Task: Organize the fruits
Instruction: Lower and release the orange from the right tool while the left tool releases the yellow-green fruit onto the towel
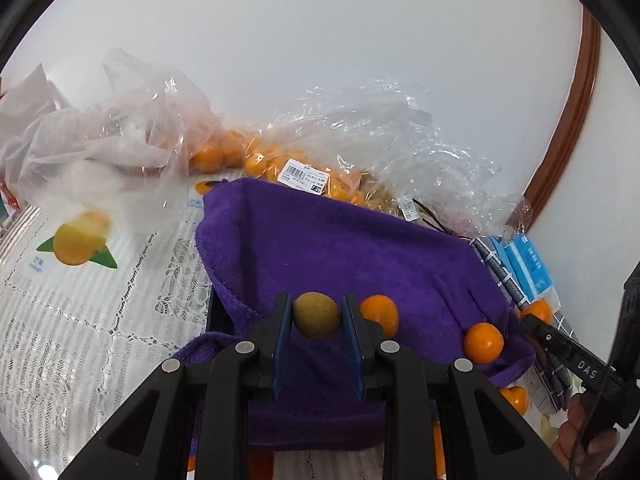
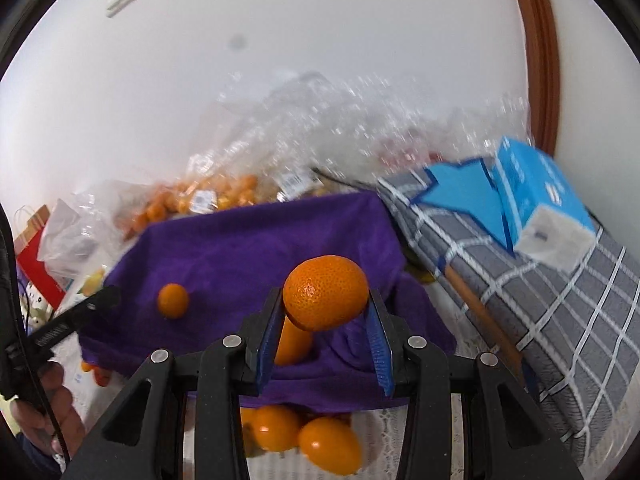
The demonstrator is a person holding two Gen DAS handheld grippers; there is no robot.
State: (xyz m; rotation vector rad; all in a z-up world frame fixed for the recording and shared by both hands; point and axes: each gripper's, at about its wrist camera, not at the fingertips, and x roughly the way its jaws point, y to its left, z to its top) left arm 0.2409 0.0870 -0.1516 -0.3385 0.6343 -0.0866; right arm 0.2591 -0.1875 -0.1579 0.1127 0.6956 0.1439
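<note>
Both grippers are closed on fruit: our left gripper (image 1: 317, 317) pinches a kiwi (image 1: 316, 316), right gripper (image 2: 325, 307) a tangerine (image 2: 326, 292); round skins could slip out.

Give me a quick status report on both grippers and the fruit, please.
Left gripper shut on greenish-brown fruit. Right gripper shut on orange. Both above purple towel; loose oranges on it, nothing blocking.

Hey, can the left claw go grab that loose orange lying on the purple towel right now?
Probably not yet. The left claw is already shut on a greenish-brown fruit, so it would have to put that down first. The orange itself lies uncovered on the towel, just right of the claw.
</note>
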